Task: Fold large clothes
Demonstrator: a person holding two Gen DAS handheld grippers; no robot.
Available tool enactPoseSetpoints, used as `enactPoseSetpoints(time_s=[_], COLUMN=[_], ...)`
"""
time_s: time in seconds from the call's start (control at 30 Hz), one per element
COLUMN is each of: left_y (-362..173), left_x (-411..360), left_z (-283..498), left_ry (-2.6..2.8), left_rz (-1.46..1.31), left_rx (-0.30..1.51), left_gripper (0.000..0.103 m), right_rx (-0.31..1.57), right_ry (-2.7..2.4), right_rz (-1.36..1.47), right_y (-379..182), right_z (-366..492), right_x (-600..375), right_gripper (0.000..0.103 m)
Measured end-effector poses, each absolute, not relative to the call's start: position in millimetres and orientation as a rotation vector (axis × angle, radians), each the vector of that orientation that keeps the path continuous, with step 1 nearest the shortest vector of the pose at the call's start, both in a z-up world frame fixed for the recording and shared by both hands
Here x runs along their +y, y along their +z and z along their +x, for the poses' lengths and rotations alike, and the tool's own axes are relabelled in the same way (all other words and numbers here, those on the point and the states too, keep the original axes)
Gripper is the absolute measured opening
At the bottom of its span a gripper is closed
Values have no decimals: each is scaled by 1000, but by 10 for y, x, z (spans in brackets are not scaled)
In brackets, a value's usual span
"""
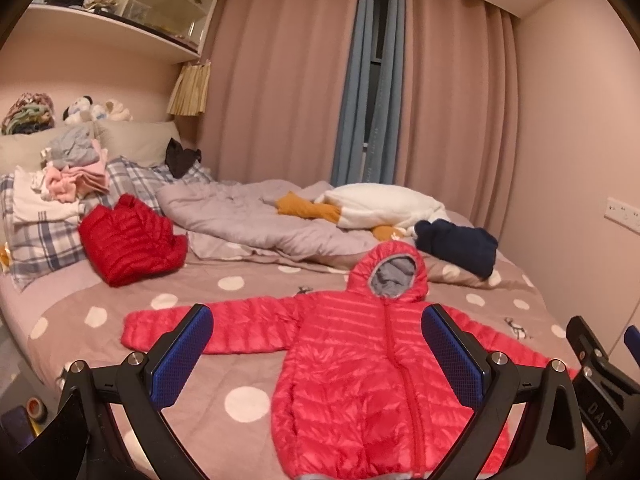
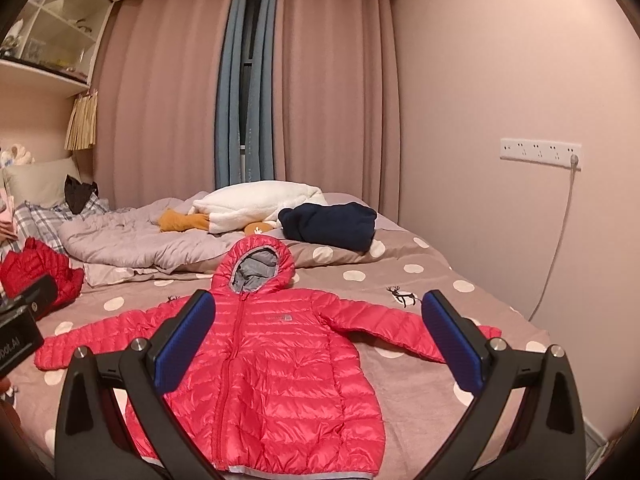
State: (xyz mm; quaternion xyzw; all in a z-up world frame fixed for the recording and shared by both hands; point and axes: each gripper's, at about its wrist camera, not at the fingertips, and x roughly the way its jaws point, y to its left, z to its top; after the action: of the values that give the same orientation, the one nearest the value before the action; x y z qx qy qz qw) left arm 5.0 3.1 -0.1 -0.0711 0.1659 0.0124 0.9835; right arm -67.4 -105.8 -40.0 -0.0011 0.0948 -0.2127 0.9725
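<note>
Lying flat on bed (image 2: pixel 460 272): pink jacket (image 2: pixel 276 364)

Bedroom, warm dim indoor light. Ahead of me pink curtains (image 2: pixel 168 92) span the far wall, blue curtain panels (image 2: pixel 244 80) hang at the middle with a dark window gap between them. Pink wall (image 2: pixel 500 60) on my right carries a white socket strip (image 2: pixel 540 151) with one cord plugged in. White shelf unit (image 1: pixel 132 8) up left, over the bed's (image 2: pixel 420 280) polka-dot cover
</note>
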Motion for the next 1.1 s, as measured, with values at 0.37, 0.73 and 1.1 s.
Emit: enactPoseSetpoints(time_s=[0.37,0.73,1.1], left_y=[28,16,-20], left_x=[173,373,534], left_z=[35,-52,-78], left_ry=[28,30,55], left_rz=[-200,-255,-321], left_rx=[319,295,278], left_gripper=[103,103,103], right_rx=[202,185,194], right_ry=[-409,-388,-379], right_rz=[47,7,22], right_y=[-362,-290,-332], right_z=[-712,-715,-667], right_x=[-1001,-889,-823], right_gripper=[103,103,103])
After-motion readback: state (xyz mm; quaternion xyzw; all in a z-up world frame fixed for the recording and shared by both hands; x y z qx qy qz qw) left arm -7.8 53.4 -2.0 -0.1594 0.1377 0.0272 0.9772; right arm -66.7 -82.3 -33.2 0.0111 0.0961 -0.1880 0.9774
